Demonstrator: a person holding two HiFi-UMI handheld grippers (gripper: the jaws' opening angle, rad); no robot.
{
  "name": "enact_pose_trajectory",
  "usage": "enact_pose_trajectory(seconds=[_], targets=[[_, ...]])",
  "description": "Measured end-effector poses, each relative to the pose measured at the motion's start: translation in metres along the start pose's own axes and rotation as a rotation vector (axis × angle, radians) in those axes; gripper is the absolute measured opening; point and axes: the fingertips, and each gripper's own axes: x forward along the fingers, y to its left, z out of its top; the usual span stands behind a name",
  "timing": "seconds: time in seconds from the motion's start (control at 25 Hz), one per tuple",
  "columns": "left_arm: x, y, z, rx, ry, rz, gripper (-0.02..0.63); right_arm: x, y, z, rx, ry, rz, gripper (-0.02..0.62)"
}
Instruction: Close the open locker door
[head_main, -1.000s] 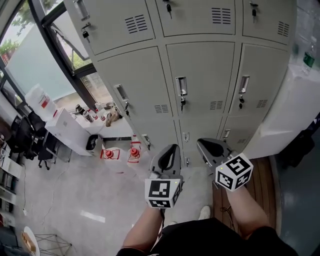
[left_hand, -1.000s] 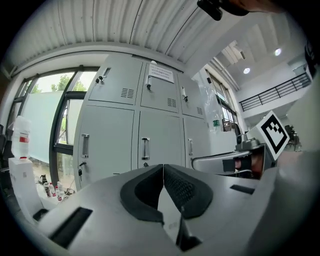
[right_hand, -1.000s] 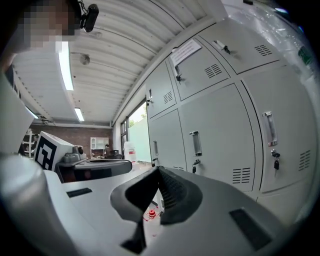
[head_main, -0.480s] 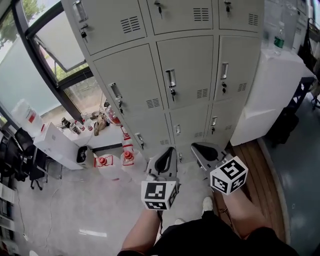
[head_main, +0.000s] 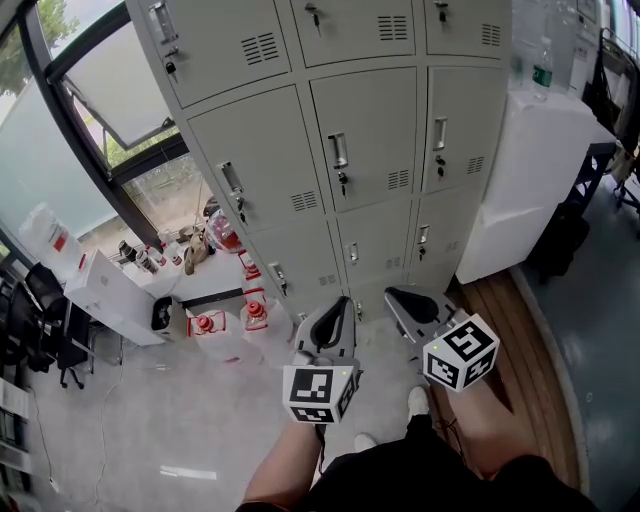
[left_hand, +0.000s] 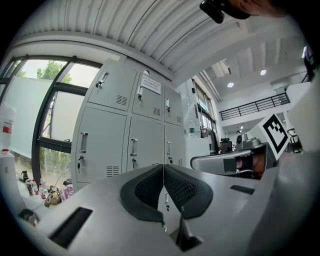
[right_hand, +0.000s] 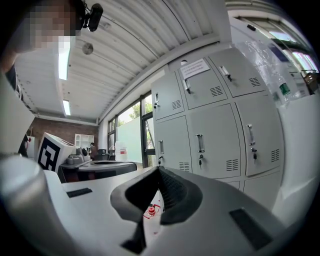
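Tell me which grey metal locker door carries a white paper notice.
The middle grey metal locker door of the top row: a white paper notice sits by its upper edge. No other door in view shows one.

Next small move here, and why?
Probably look further round to find the open door first: every door on the lockers in view looks shut, and the left tool and right tool are shut, empty and short of them.
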Motion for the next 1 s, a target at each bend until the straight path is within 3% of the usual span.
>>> enact_pose_trajectory(seconds=[1.0], targets=[[-0.006, 0.032, -0.002, 0.013, 0.003, -0.001, 0.020, 0.033, 0.008, -0.010, 0.005, 0.028, 0.007, 0.052]])
